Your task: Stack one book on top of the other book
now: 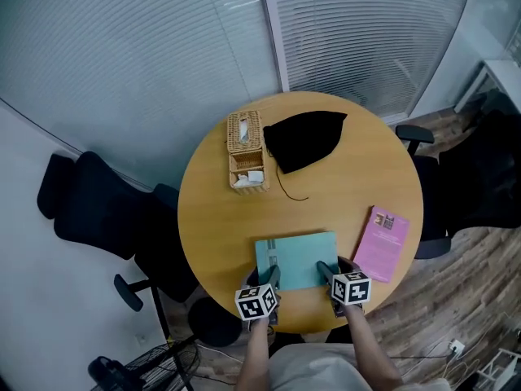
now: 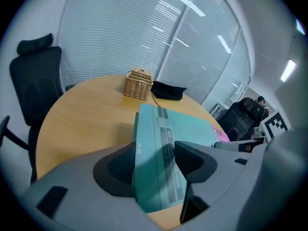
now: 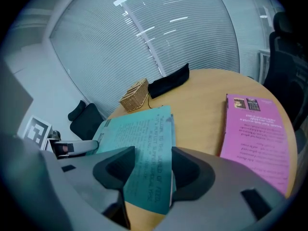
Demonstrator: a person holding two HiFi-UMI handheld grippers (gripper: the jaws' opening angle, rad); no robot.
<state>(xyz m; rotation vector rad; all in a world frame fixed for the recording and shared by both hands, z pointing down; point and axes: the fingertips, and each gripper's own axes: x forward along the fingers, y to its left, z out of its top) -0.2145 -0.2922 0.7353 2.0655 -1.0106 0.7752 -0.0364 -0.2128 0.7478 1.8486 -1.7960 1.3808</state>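
A teal book (image 1: 297, 259) is held just above the round wooden table (image 1: 212, 218) near its front edge. My left gripper (image 1: 273, 283) is shut on the book's near left corner (image 2: 156, 177), its two jaws pressed on the book's faces. Gripping the near right corner (image 3: 149, 177) the same way is my right gripper (image 1: 327, 277). The book tilts up from the tabletop in both gripper views. A pink book (image 1: 383, 243) (image 3: 257, 134) lies flat on the table to the teal book's right, apart from it.
A wicker tissue box (image 1: 246, 149) (image 2: 138, 83) and a black cloth pouch (image 1: 305, 137) (image 3: 169, 81) sit at the table's far side. Black office chairs (image 1: 89, 202) (image 1: 480, 177) stand left and right of the table. Window blinds run behind.
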